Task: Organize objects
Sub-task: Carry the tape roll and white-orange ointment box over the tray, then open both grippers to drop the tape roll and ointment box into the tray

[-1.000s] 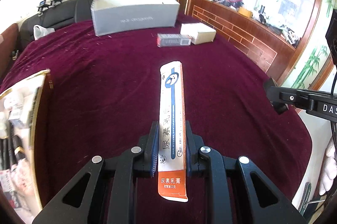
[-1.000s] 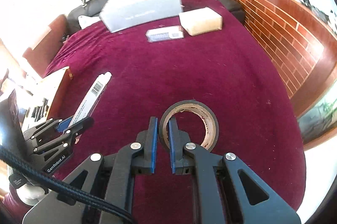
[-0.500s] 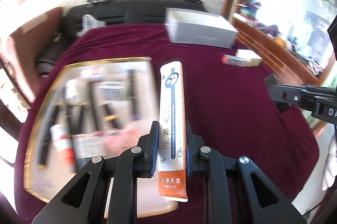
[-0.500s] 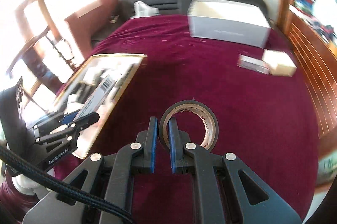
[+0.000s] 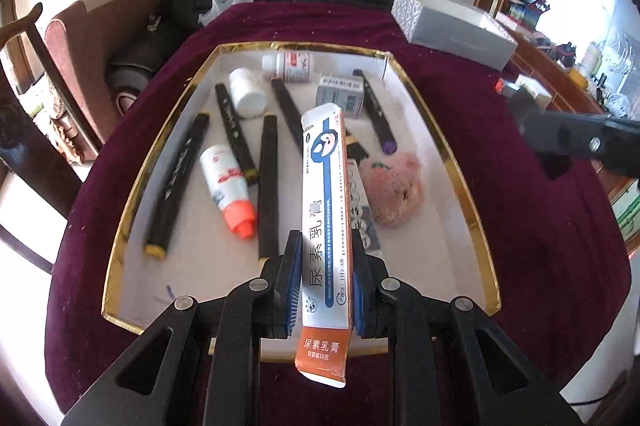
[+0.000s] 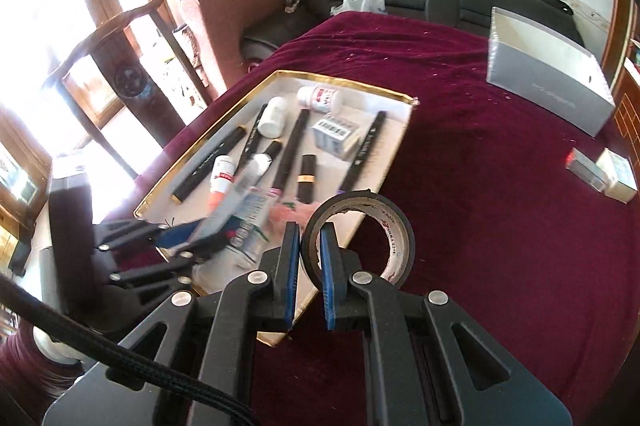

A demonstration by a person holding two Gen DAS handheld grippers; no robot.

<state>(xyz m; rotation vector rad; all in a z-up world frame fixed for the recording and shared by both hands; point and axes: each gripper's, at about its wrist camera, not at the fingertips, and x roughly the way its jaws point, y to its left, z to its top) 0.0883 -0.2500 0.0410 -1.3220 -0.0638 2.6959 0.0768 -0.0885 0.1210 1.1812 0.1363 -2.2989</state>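
Left gripper (image 5: 325,282) is clamped on the ointment box (image 5: 325,222), held lower centre of the left view, above the gold-rimmed tray (image 5: 132,201). Right gripper (image 6: 308,266) pinches 1 wall of the tape roll (image 6: 362,226), lower centre of the right view, at the tray's near right edge. Step judged: drop the box in the tray. Bare floor shows lower left of the tray, near the orange-capped tube (image 5: 228,185); best to lower there, box flat, clear of the markers (image 5: 267,181) and plush toy (image 5: 394,191), then release.
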